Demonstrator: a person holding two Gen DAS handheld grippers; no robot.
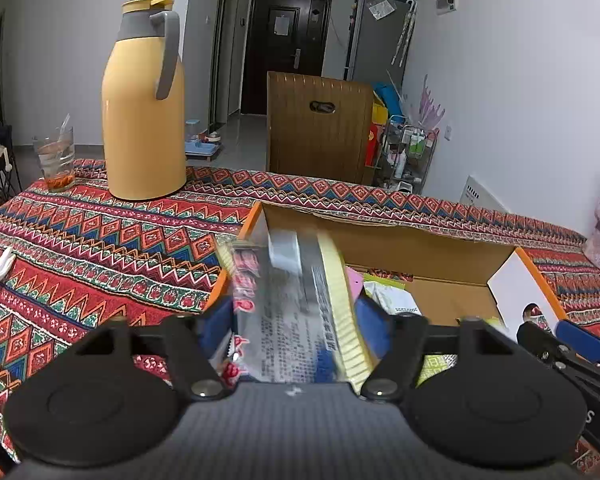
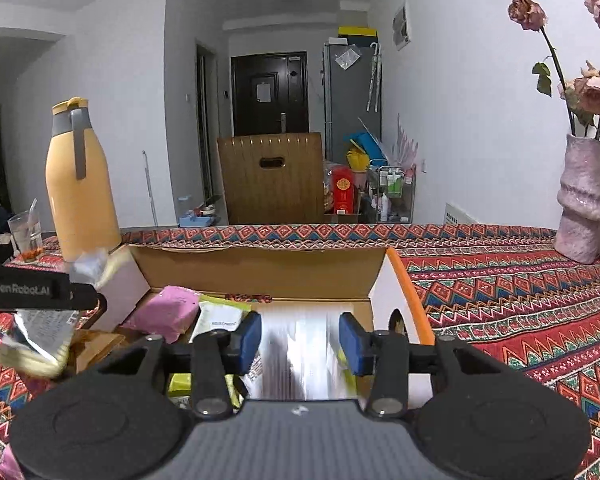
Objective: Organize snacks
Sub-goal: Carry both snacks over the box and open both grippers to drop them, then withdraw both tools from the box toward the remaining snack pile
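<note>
Status: partly done. My left gripper (image 1: 296, 328) has its fingers closed on a clear snack packet (image 1: 288, 300), held above the near-left edge of the cardboard box (image 1: 400, 240). My right gripper (image 2: 300, 340) clamps a silvery packet (image 2: 300, 352) over the box. A pink packet (image 2: 164, 312) already lies inside, ahead-left of the right fingers. Remaining, in my judgement: deposit both.

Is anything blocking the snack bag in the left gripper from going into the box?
Nothing visible blocks it. The left gripper holds the snack bag at the cardboard box's open top. Inside, a pink packet and other snacks leave bare floor near the back.
</note>
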